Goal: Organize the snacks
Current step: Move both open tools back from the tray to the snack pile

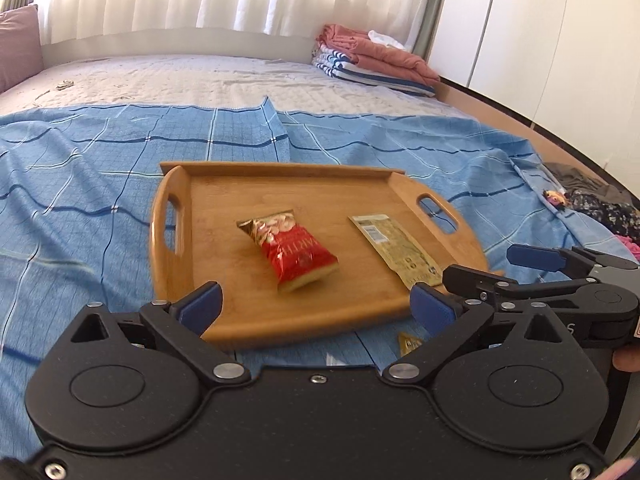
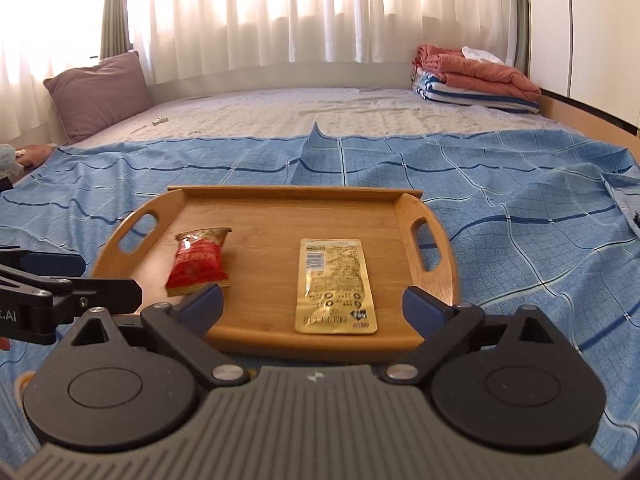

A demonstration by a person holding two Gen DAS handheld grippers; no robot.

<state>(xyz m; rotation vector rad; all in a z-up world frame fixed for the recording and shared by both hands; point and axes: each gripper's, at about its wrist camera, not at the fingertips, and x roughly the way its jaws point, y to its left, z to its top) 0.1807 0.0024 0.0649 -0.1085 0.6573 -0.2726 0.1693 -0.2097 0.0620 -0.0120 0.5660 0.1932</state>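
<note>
A wooden tray [image 1: 176,264] [image 2: 432,304] with cut-out handles lies on the blue checked blanket. On it are a red snack bag [image 1: 296,252] [image 2: 198,264] to the left and a flat gold packet [image 1: 400,252] [image 2: 334,286] to the right. My left gripper [image 1: 316,300] hovers open at the tray's near edge, short of the red bag, with nothing between its fingers. My right gripper [image 2: 314,304] is open too, just short of the gold packet and holding nothing. Each gripper shows in the other's view, the right gripper [image 1: 500,268] and the left gripper [image 2: 84,276], side by side.
A small gold wrapper corner [image 1: 408,342] peeks out on the blanket [image 1: 80,184] before the tray. Folded bedding [image 1: 372,60] [image 2: 476,76] is stacked at the far right, a mauve pillow [image 2: 100,92] at the far left. Dark clothes [image 1: 592,204] lie at the bed's right edge.
</note>
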